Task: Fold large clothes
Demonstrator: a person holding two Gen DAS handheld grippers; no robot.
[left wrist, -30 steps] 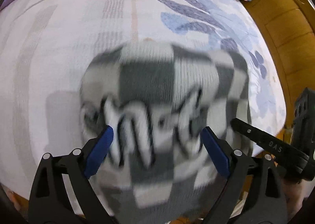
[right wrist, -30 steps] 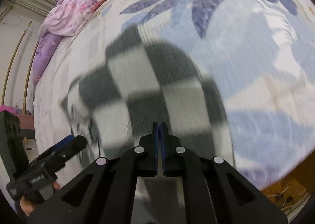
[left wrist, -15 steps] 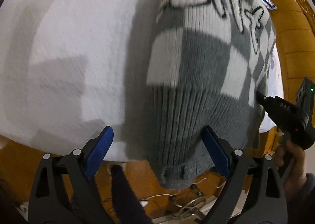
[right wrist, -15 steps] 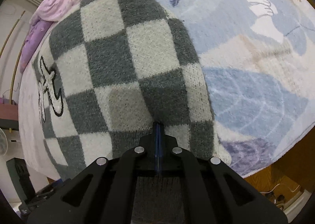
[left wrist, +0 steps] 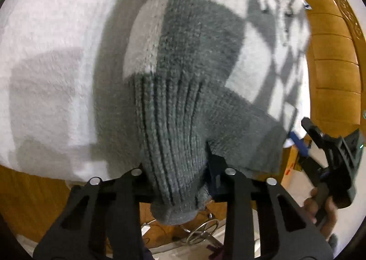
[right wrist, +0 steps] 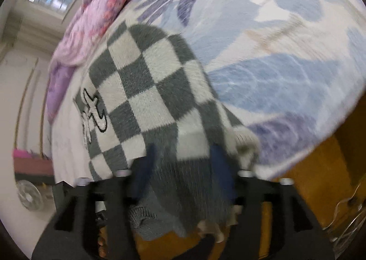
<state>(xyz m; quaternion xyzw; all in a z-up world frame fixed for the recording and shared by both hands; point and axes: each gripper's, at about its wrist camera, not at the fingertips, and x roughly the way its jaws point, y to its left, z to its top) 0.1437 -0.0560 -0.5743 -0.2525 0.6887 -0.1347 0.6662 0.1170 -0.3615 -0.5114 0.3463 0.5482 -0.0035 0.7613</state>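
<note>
sweater (left wrist: 196, 104): on bed (left wrist: 45, 58), hem hanging off edge | left gripper (left wrist: 180, 168): just squeezed hem | right gripper (right wrist: 183, 163): just opened, hem loose between | risk: sweater slides off bed

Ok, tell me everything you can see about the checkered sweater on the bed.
The checkered sweater is a thick, fuzzy knit in grey and off-white squares, with outlined white lettering and a plain grey ribbed hem. It lies on the bed's fleecy cover, its hem hanging over the bed's edge. The left gripper has just been closing and pinches the bunched hem; the right gripper has just been opening, its fingers straddling the hem.
</note>
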